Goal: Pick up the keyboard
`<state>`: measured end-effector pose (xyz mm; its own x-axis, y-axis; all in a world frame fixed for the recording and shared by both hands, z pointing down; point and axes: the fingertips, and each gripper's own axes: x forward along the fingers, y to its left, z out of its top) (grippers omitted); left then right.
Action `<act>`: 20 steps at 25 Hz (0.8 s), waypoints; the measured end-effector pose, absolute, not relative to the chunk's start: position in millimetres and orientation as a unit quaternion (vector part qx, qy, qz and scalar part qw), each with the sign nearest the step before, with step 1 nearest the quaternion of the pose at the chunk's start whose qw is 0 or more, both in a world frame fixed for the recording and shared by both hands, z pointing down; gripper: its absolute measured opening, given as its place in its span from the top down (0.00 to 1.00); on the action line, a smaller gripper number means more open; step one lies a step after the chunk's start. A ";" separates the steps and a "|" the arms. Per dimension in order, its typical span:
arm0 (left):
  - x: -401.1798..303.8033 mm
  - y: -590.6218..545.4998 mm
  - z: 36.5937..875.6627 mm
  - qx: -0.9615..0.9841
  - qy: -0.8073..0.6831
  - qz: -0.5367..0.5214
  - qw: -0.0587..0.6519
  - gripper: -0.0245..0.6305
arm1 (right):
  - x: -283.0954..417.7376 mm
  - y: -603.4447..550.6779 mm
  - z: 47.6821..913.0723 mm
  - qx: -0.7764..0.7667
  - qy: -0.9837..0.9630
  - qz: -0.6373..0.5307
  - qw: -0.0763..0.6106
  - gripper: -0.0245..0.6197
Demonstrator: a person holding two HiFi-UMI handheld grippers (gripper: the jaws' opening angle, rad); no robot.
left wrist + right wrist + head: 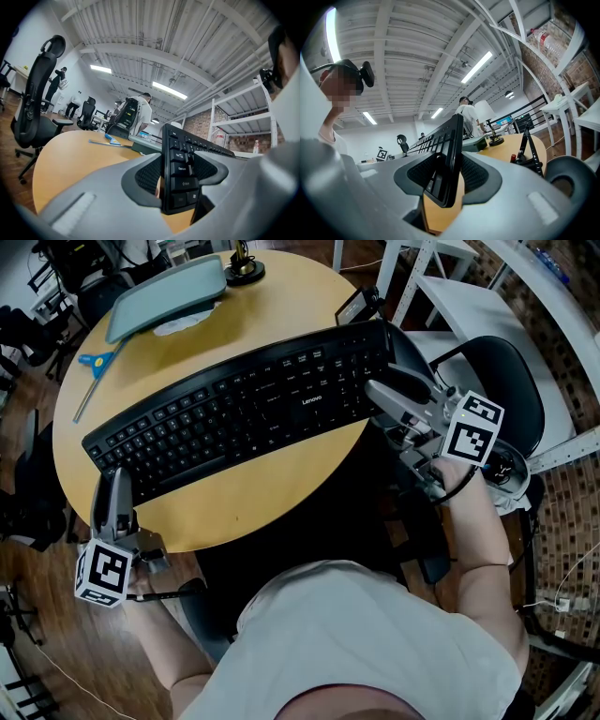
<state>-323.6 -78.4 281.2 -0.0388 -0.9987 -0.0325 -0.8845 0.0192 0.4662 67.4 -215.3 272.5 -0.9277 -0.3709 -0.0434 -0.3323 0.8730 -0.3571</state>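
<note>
A black Lenovo keyboard lies slantwise over the round wooden table, its right end past the table's rim. My left gripper is shut on its near left corner. In the left gripper view the keyboard stands edge-on between the pads of that gripper, which press on both faces. My right gripper is shut on the right end. In the right gripper view the keyboard is likewise clamped in the gripper. Whether the keyboard is off the table I cannot tell.
A grey-green tray and a lamp base sit at the table's far side, with a blue-handled tool at the far left. A small black stand sits by the keyboard's far right corner. A black chair and white shelving stand to the right.
</note>
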 end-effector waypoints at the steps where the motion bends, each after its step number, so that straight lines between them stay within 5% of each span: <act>1: -323.4 -78.5 281.0 0.676 -0.696 -0.184 0.155 0.11 | 67.4 -215.2 272.3 -0.182 0.966 -0.174 0.056 0.70; 20: -323.8 -76.0 278.0 0.677 -0.698 -0.183 0.146 0.11 | 66.9 -214.9 271.2 -0.180 0.966 -0.174 0.060 0.71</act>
<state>-323.8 -76.0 278.0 -0.0416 -0.9982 -0.0439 -0.8908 0.0172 0.4542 66.9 -214.9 271.2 -0.9280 -0.3688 -0.0534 -0.3272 0.8748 -0.3574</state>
